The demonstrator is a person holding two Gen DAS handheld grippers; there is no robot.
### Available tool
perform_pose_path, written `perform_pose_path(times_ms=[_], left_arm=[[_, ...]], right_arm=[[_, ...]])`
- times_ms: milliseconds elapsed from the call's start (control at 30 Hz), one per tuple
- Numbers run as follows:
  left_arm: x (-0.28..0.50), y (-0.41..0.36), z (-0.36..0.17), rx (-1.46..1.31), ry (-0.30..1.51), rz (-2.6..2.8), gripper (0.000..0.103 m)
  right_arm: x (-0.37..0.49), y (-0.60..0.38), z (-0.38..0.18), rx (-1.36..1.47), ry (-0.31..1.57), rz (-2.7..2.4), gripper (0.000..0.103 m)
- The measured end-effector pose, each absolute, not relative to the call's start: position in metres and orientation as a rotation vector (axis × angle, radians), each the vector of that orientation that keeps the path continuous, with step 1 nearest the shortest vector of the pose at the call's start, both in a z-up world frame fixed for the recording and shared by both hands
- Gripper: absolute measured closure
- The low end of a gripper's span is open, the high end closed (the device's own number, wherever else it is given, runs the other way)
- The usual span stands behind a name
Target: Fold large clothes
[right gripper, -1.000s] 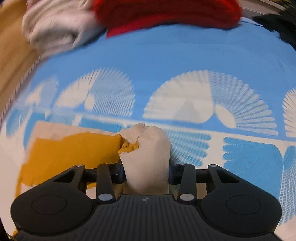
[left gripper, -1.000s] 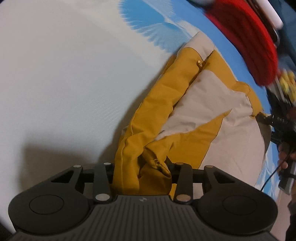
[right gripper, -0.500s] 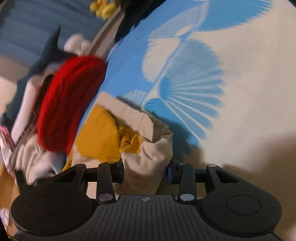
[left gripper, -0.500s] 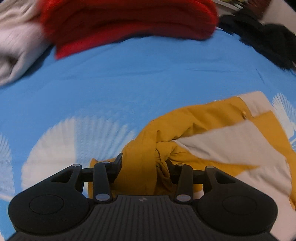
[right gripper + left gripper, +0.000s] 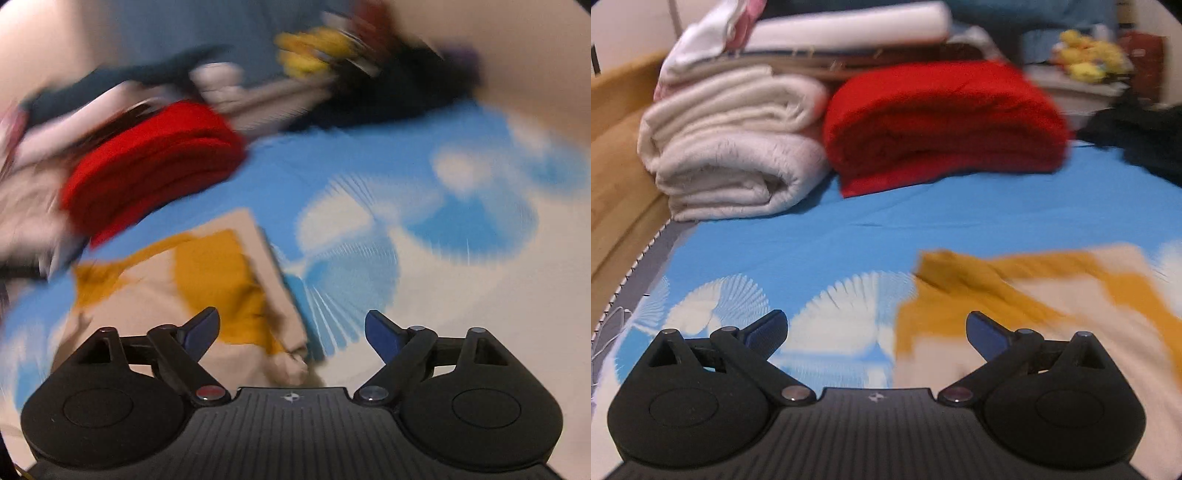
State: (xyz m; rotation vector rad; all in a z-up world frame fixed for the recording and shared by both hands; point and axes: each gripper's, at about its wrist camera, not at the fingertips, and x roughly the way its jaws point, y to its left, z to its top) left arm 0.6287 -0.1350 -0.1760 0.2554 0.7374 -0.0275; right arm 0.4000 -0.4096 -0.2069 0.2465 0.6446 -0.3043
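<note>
1. Left tongs (image 5: 877,332): the jaws are spreading apart and stand wide. Nothing is between them; the pads touch no fabric.
2. Right tongs (image 5: 291,330): the jaws are likewise spreading and stand wide. No fabric is pinched; the cloth seen between the blue fingertips (image 5: 201,328) lies below them on the bed.
3. Task item: the mustard-and-cream garment (image 5: 1034,295) lies released on the bed sheet (image 5: 849,236), which is blue with white fan patterns.
4. In the left wrist view the garment sits ahead and to the right of the tongs. One mustard corner points toward the middle of the bed.
5. In the right wrist view the same garment (image 5: 192,280) lies ahead and to the left, in a roughly rectangular shape with a straight cream edge on its right side. A bunched cream corner sits just in front of the tongs body.
6. Far edge of the bed: a folded red blanket (image 5: 942,122) lies beside a rolled white blanket (image 5: 735,147), the two touching. More folded linens are stacked behind them.
7. A dark cloth pile (image 5: 1141,136) lies at the far right. Yellow soft toys (image 5: 1086,55) sit behind it.
8. Both views are motion-blurred; finer garment detail cannot be read.
</note>
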Motion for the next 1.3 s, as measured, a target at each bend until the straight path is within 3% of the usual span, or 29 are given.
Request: perform_pose_path(times_ms=[167,400,1300], left_arm=[[0.486,-0.141,-0.122,0.180,0.722,-0.086,0.000],[0.385,-0.143,-0.104,0.155,0.791,-0.096,0.000],[0.389,-0.145,-0.107,0.153,0.817,-0.099,0.000]], right_arm=[[0.377,-0.363,-0.159,0.120,0.644,-0.261,0.010],[0.332,-0.325,-0.139,0.137,0.695,-0.224,0.010],[0.337,-0.316,-0.147,0.146,0.732,-0.251,0.010]])
